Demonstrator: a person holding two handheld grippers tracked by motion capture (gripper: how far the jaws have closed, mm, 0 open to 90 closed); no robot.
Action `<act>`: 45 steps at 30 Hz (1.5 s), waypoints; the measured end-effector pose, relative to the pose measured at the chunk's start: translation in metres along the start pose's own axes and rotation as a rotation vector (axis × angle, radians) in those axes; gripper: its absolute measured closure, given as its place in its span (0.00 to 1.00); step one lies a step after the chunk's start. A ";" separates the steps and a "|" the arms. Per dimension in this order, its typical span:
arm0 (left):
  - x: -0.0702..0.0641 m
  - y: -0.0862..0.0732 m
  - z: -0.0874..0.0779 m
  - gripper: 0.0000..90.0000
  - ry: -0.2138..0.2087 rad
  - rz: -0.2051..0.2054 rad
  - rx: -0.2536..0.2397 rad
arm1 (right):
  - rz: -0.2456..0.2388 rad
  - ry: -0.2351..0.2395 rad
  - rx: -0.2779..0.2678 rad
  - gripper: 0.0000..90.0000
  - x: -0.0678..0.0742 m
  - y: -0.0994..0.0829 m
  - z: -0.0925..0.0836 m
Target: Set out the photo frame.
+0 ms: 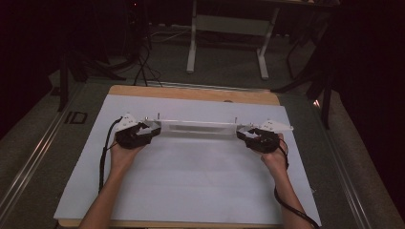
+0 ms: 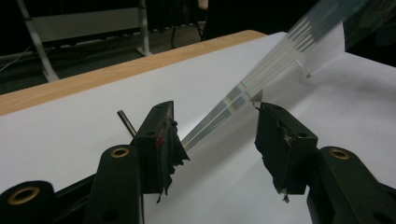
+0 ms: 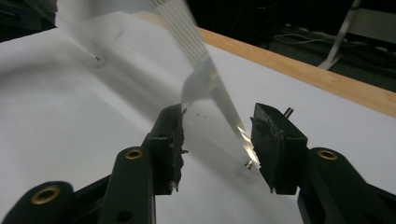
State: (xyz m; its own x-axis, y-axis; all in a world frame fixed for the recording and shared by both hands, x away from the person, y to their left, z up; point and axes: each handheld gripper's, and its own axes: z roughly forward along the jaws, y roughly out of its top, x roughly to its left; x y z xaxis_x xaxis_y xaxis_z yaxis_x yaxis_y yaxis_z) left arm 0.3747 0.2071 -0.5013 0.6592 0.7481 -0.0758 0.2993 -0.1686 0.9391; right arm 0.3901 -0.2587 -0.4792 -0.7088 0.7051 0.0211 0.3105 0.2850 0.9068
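Looking down from the high view, a long clear plastic strip (image 1: 198,127) spans between the left gripper (image 1: 148,129) and right gripper (image 1: 248,133) above the white board (image 1: 191,181); it seems light, stiff, slippery, best held by its ends. Left gripper view: the strip's (image 2: 233,105) end sits between parted jaws, untouched. Right gripper view: the strip's (image 3: 212,88) end lies between open jaws, seemingly unclamped.
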 end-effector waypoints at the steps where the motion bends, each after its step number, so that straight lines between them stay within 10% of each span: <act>1: 0.000 0.000 0.000 0.53 0.001 -0.003 0.001 | -0.002 -0.006 -0.002 0.61 0.000 0.000 0.000; 15: 0.005 0.009 0.009 0.56 0.048 -0.024 -0.003 | 0.014 -0.079 -0.032 0.64 -0.002 0.003 0.008; 25: 0.008 0.013 0.021 0.55 0.086 -0.021 -0.002 | -0.099 -0.215 0.006 0.65 0.007 0.007 0.025; 33: 0.008 0.025 0.030 0.55 0.148 -0.014 0.034 | -0.053 -0.214 0.002 0.65 -0.001 0.013 0.032; 45: -0.009 0.029 0.020 0.57 0.132 -0.015 0.061 | -0.015 -0.195 0.014 0.65 0.004 0.010 0.015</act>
State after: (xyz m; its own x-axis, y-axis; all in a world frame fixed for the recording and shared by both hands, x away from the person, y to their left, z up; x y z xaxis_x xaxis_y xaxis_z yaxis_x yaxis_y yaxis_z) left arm 0.3916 0.1831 -0.4800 0.5593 0.8280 -0.0408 0.3520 -0.1926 0.9160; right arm 0.3995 -0.2434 -0.4759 -0.5778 0.8127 -0.0751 0.3112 0.3044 0.9003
